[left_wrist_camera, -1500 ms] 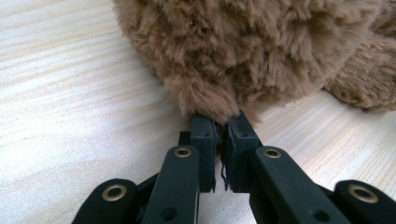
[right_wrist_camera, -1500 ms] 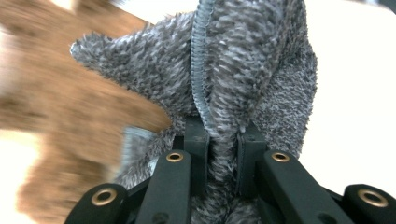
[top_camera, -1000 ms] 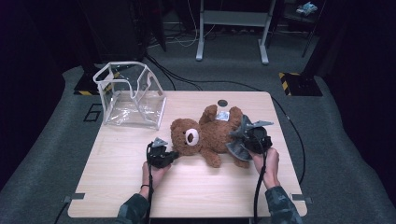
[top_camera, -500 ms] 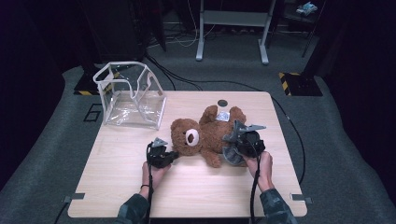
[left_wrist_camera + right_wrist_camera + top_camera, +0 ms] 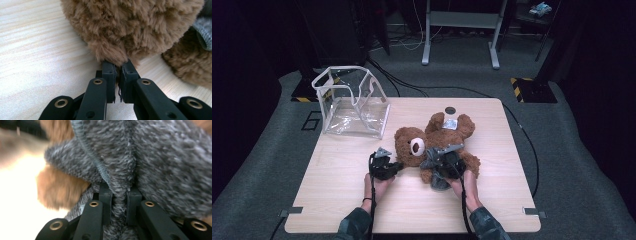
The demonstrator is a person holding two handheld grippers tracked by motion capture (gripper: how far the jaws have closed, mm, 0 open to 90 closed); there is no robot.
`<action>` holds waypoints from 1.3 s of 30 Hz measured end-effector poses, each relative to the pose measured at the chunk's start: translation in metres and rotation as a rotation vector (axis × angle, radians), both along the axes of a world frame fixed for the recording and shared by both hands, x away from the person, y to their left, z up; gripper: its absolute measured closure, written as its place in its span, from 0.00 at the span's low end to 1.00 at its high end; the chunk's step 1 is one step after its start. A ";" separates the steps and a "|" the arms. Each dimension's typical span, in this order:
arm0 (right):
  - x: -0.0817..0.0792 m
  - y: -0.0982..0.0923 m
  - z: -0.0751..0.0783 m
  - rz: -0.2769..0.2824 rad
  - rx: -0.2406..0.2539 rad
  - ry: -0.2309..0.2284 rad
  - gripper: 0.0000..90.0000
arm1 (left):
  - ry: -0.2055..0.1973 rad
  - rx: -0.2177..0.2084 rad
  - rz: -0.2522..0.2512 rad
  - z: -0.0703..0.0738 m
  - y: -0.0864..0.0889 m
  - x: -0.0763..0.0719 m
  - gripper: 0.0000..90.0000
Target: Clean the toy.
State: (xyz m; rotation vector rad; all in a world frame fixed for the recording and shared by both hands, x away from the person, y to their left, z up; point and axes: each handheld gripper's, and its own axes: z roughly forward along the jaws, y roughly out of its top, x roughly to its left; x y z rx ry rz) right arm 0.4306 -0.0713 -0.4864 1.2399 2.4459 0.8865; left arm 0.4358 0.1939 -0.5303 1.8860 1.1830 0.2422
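Teddy bear (image 5: 432,142) (ear in closed left claw (image 5: 118,72)), grey garment (image 5: 150,162) in closed right claw (image 5: 119,193).

It looks like a lab or recording studio: a lone wooden bench (image 5: 337,200) on grey carpet (image 5: 272,165), black surroundings, cables (image 5: 422,87) across the floor, a metal stand (image 5: 459,30), hazard-striped tape (image 5: 532,82).

A brown plush teddy bear (image 5: 432,142) lies on its back mid-table, head toward the left, a white tag on its leg. Grey knitted fabric (image 5: 155,165) bunches across its lower body.
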 end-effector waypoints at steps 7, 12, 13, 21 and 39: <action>-0.011 -0.004 0.036 0.020 0.042 -0.053 0.88 | 0.002 -0.001 -0.004 0.000 0.000 0.000 0.93; 0.004 0.016 0.058 0.029 0.103 -0.108 0.87 | -0.001 0.001 -0.001 0.000 0.000 0.000 0.93; 0.006 0.023 0.054 0.030 0.107 -0.090 0.87 | 0.000 0.000 0.000 0.000 0.000 0.000 0.93; 0.012 0.013 0.012 0.004 0.018 0.033 0.88 | 0.006 -0.013 -0.007 0.000 0.001 0.000 0.93; 0.003 0.044 0.010 0.105 -0.062 0.071 0.88 | 0.008 -0.016 0.006 0.000 0.002 0.001 0.93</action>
